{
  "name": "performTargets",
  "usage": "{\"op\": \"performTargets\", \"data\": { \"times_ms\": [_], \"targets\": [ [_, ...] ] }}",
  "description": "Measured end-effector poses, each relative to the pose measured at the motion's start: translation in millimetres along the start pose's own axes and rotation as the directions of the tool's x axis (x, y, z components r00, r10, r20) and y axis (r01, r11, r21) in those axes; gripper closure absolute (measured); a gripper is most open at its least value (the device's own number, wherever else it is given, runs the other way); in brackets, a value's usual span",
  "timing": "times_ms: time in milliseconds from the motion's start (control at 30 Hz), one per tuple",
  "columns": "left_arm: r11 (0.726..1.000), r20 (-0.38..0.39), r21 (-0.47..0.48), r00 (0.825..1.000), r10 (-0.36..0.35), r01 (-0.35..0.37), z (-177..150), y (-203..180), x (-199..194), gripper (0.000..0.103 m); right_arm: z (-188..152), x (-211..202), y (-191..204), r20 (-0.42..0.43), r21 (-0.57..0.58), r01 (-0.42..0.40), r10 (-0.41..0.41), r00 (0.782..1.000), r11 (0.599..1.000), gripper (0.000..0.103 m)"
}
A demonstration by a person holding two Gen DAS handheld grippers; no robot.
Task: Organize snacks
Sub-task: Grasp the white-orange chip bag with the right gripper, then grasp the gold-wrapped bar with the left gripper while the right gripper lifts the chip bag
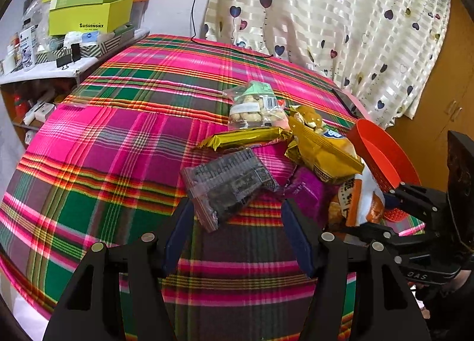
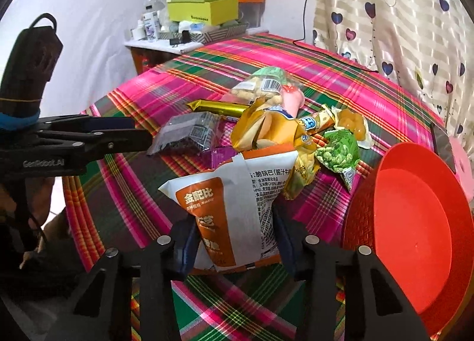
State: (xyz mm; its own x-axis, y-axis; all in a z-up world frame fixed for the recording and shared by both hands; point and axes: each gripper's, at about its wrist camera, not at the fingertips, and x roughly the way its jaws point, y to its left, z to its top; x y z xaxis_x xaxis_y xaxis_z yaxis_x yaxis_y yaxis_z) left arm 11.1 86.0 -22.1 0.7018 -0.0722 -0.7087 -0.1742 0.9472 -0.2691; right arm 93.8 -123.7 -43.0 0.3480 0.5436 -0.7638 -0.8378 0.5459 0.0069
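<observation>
**White-and-orange bag sits in the right tool**

The white-and-orange snack bag stands between the fingers of the right tool, whose pads seem to press its sides; I judge it gripped. The red bowl lies just to its right, near the bed's edge, so the right arm is nearer. Behind it sprawls the snack pile, including a dark packet. The left tool hangs open, empty, just short of that packet.
</observation>
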Motion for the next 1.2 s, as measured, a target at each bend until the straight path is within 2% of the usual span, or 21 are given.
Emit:
{"op": "performTargets", "data": {
  "times_ms": [400,633,767,933,1067,1200],
  "targets": [
    [0.999,0.02,0.051,1.0,0.003,-0.004,28,1,16,0.041,5,-46,-8,0.102,0.057,0.027,-0.032,0.994,0.998,0.06],
    [0.991,0.001,0.135,1.0,0.009,-0.009,47,-5,43,0.041,10,-63,-15,0.142,0.081,0.025,-0.036,0.989,0.996,0.06],
    [0.978,-0.019,0.209,1.0,0.017,-0.013,58,-11,62,0.041,11,-69,-21,0.158,0.102,0.024,-0.04,0.987,0.995,0.06],
    [0.949,-0.059,0.316,0.998,0.013,0.006,69,-20,88,0.041,12,-68,-27,0.157,0.117,0.027,-0.045,0.986,0.993,0.06],
    [0.931,-0.128,0.364,0.992,0.012,0.036,69,-25,108,0.041,12,-65,-31,0.153,0.125,0.028,-0.047,0.987,0.992,0.06],
    [0.915,-0.149,0.394,0.988,-0.036,0.093,61,-31,102,0.042,10,-66,-34,0.155,0.132,0.026,-0.047,0.987,0.991,0.06]
  ]
}}
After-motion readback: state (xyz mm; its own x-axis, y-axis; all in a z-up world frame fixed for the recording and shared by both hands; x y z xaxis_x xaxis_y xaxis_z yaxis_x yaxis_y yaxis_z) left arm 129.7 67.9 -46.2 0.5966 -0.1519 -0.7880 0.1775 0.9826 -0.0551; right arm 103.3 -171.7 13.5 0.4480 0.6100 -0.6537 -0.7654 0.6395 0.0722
